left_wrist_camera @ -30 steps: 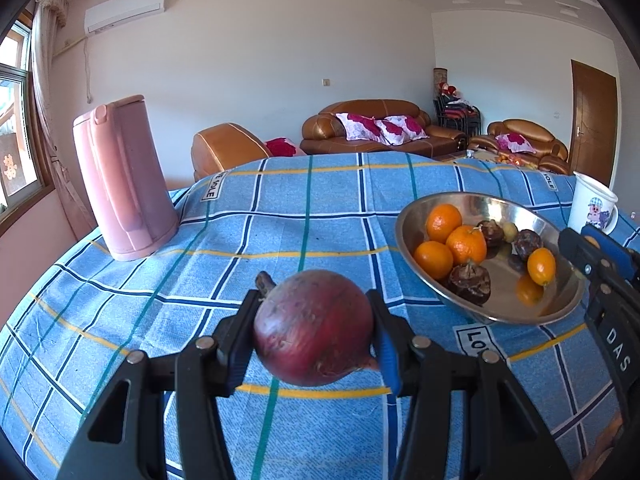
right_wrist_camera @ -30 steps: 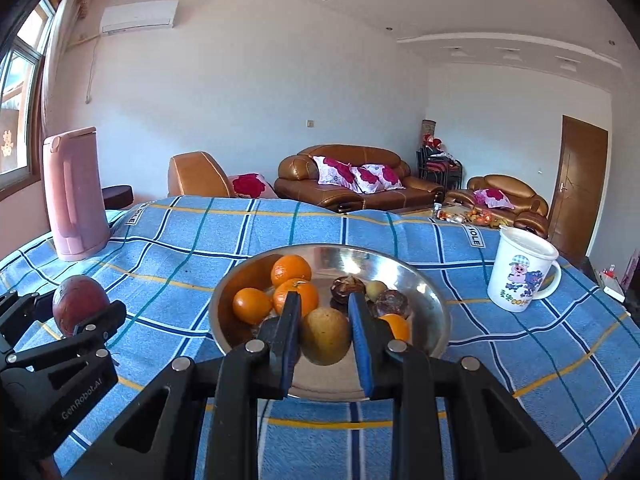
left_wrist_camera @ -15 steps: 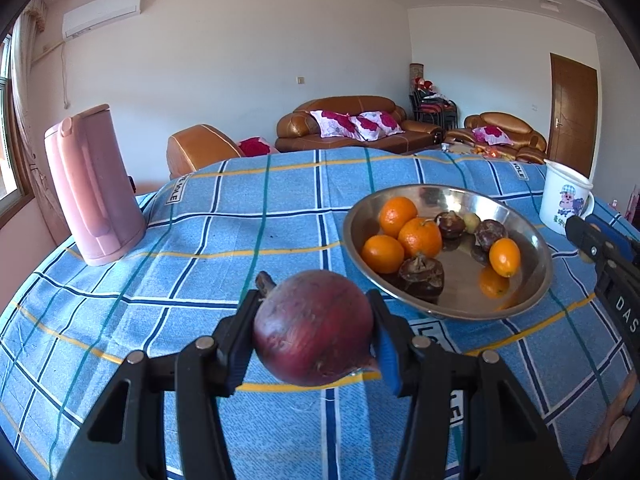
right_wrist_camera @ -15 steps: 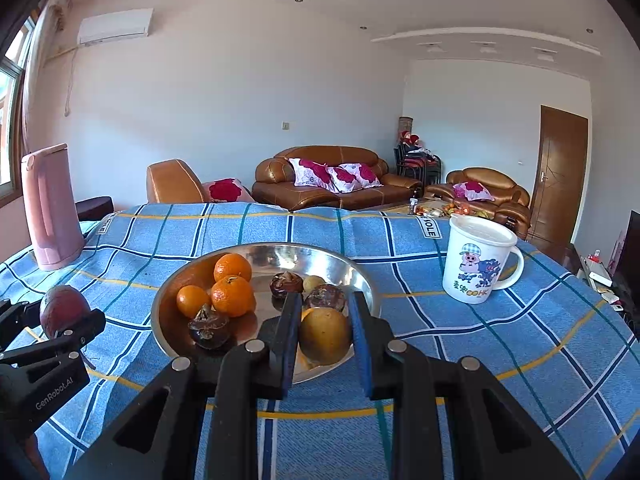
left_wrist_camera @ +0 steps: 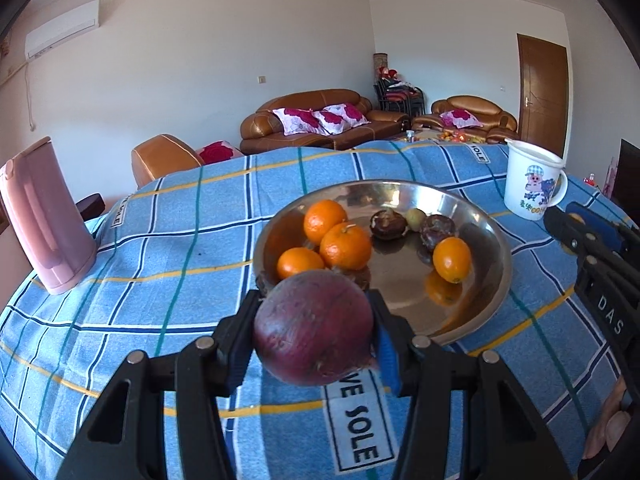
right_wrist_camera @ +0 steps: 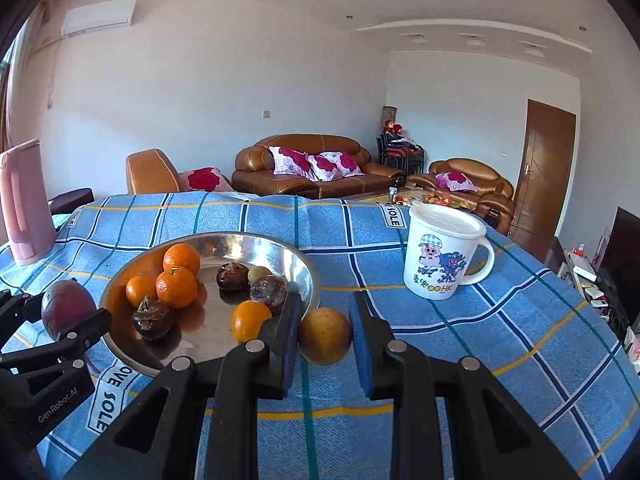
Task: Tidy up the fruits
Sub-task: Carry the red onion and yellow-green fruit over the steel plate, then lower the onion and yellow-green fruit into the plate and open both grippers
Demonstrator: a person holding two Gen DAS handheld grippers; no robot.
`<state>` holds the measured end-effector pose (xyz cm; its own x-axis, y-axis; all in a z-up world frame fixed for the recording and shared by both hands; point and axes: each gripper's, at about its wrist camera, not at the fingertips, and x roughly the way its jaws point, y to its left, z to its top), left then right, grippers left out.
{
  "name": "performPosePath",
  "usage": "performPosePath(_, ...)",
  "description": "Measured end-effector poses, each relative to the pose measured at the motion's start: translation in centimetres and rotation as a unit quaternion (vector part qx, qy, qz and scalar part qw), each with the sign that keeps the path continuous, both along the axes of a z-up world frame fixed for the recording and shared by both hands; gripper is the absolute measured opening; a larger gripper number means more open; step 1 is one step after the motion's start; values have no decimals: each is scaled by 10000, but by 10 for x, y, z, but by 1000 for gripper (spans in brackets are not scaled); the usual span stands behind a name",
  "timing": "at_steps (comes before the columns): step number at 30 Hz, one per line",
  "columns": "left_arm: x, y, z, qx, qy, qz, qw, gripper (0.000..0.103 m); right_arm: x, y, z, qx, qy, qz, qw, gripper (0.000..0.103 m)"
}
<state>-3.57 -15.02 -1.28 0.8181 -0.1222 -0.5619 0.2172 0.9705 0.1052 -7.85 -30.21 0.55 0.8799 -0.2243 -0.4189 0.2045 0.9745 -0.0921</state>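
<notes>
My left gripper (left_wrist_camera: 314,340) is shut on a dark red round fruit (left_wrist_camera: 314,326), held above the blue checked cloth just in front of the steel bowl's (left_wrist_camera: 500,248) near-left rim. The bowl holds several oranges (left_wrist_camera: 345,245) and dark brown fruits (left_wrist_camera: 387,224). In the right wrist view my right gripper (right_wrist_camera: 325,340) is shut on a yellow-brown round fruit (right_wrist_camera: 325,336), just off the right rim of the bowl (right_wrist_camera: 240,236). The left gripper (right_wrist_camera: 60,312) with its red fruit (right_wrist_camera: 66,310) shows at that bowl's left side. The right gripper (left_wrist_camera: 576,224) enters the left wrist view from the right.
A white cartoon mug (right_wrist_camera: 444,256) stands right of the bowl, and a pink kettle (left_wrist_camera: 44,216) stands at the table's far left. The cloth-covered table (left_wrist_camera: 180,240) drops away at the back; brown sofas (right_wrist_camera: 308,164) lie beyond.
In the left view the bowl has shifted leftwards until it sits right behind the held red fruit. In the right view the bowl has slid left, so the yellow-brown fruit is now off its right rim.
</notes>
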Motion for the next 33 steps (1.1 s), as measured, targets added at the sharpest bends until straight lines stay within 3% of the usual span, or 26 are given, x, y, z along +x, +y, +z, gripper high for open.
performPosePath(16,31,-43,-4,-216,193,-157,9995,54,19,-17,-4,-271,266,-61,9993,26)
performPosePath(25,38,-39,0,-426,77,-211,9988,54,37,-15,-6,-548,380,-168,9976,26)
performPosePath(33,49,-29,3,-478,-1,-2,9989,54,56,-8,-3,-286,274,-207,9990,26)
